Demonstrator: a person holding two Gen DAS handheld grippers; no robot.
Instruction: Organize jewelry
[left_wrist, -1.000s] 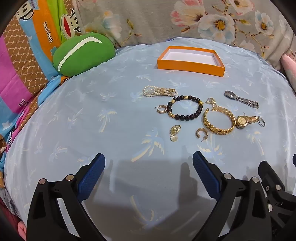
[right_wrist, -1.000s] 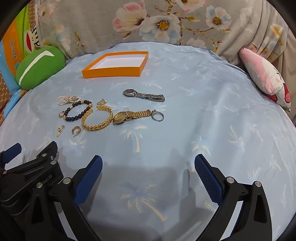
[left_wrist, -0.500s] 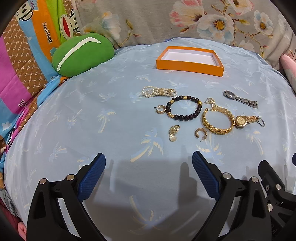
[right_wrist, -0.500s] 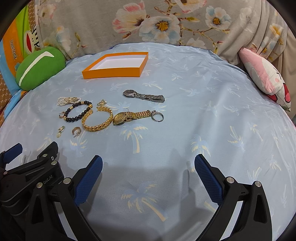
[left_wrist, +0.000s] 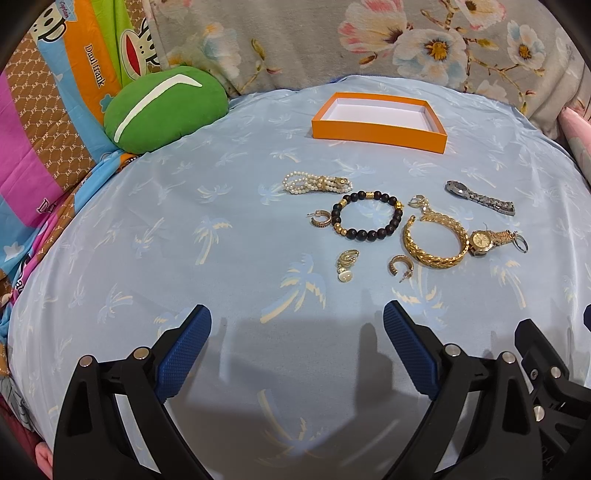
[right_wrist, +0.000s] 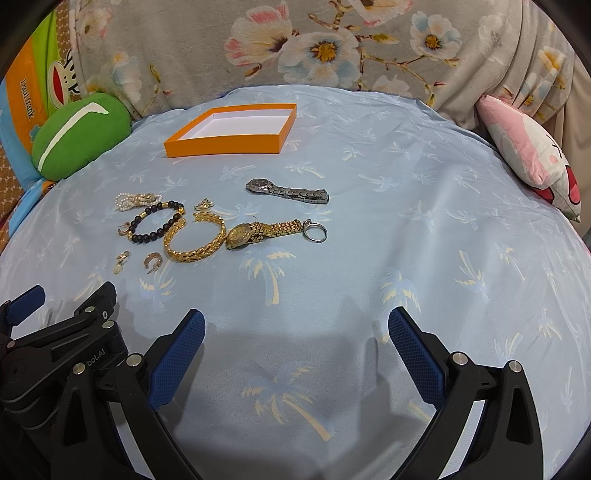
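An empty orange box (left_wrist: 378, 127) (right_wrist: 229, 142) sits at the far side of a light-blue palm-print sheet (left_wrist: 221, 240). In front of it lie a pearl bracelet (left_wrist: 317, 183), a black bead bracelet (left_wrist: 365, 220) (right_wrist: 155, 221), a gold chain bracelet (left_wrist: 436, 240) (right_wrist: 195, 236), a gold watch (left_wrist: 487, 242) (right_wrist: 258, 230), a silver watch (left_wrist: 478, 197) (right_wrist: 288, 192) and several gold earrings (left_wrist: 399, 266). My left gripper (left_wrist: 297, 321) hovers open just short of the jewelry. Beside it, my right gripper (right_wrist: 295, 325) is open too, with nothing between its fingers.
A green cushion (left_wrist: 166, 110) lies at the back left against a colourful cartoon blanket (left_wrist: 55, 92). A floral fabric (right_wrist: 332, 44) rises behind the box. A pink plush pillow (right_wrist: 532, 155) rests at the right edge.
Both views have crept slightly; the jewelry sits a touch higher in the left wrist view. Both grippers stay open and nothing was touched.
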